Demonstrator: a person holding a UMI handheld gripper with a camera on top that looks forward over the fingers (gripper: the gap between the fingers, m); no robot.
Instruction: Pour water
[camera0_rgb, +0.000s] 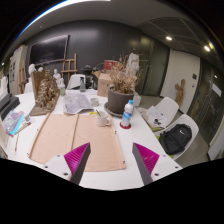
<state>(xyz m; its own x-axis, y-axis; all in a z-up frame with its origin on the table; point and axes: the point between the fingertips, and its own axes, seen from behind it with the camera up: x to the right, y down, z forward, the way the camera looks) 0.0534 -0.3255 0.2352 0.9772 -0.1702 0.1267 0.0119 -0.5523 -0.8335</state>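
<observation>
A small clear water bottle with a blue label and red cap stands upright on the white table, well beyond my fingers and a little to the right. A small cup-like object sits on the tan mat to the bottle's left. My gripper hovers above the table's near edge, open, with nothing between its magenta pads.
A dark pot with dried plants stands behind the bottle. Papers, a dried bouquet and boxes fill the far side. A white chair with a black bag is at the right.
</observation>
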